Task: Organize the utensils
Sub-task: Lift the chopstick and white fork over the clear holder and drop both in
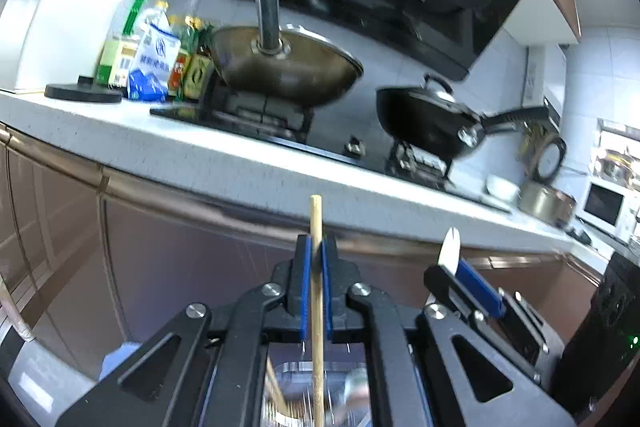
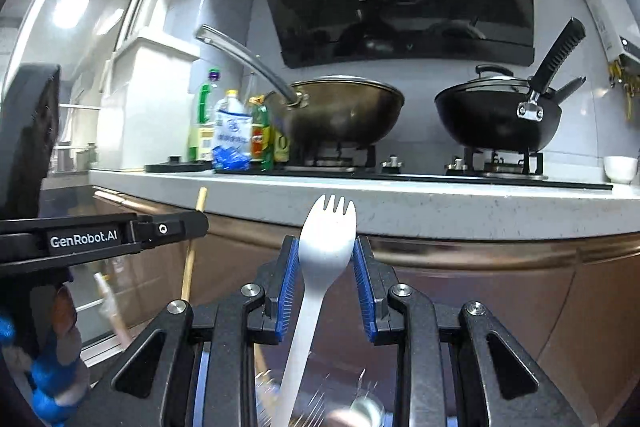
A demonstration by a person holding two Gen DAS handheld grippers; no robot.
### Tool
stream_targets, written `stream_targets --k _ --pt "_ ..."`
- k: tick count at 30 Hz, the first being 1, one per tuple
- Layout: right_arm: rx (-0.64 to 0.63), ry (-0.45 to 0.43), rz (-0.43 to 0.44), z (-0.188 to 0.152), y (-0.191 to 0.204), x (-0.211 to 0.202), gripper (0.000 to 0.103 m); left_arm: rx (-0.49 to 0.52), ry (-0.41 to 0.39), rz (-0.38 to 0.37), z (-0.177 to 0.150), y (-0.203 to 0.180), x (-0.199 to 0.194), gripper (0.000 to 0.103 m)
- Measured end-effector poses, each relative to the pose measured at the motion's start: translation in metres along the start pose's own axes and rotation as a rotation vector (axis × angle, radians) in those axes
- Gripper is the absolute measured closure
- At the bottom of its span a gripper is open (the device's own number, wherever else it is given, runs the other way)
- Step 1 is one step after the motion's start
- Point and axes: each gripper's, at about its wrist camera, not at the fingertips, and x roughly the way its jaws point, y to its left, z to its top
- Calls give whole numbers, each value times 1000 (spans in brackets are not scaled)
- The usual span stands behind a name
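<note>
You could read one marking in full: "GenRobot.AI", printed in white letters on the black side of the left gripper (image 2: 202, 223), where it crossed the left edge of the right wrist view. A blue and white bag (image 1: 154, 65) on the counter carried a round emblem and a line of blue characters beneath it; in both views these were too blurred for you to make out. The bottles (image 2: 264, 131) beside that bag bore yellow, red and green labels, but none of their print was readable. The yellow-labelled carton (image 1: 118, 61) was blurred as well. You could read nothing else.
</note>
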Motion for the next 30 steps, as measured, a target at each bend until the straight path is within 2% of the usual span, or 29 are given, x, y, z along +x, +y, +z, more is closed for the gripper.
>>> stream_targets --k 5,9,16,19,23,26,30 --pt "10 -54 -52 -13 -10 31 75 -7 -67 50 -16 4 27 98" --pt "-3 -69 -71 -32 -12 40 75 -20 -98 79 -37 12 43 98" --pt "-84 -45 -104 -71 2 40 75 -1 -93 119 -66 19 56 98" --pt "-75 -33 -106 -81 0 36 75 4 -86 119 -71 23 51 96" --pt "-54 -28 -114 -80 -6 27 65 31 -75 121 -68 23 39 94" --pt "-51 -25 -117 -73 -8 18 62 51 -68 126 -61 21 26 90" --pt "-43 -20 -125 -57 -9 0 58 67 -56 135 -49 20 -4 76"
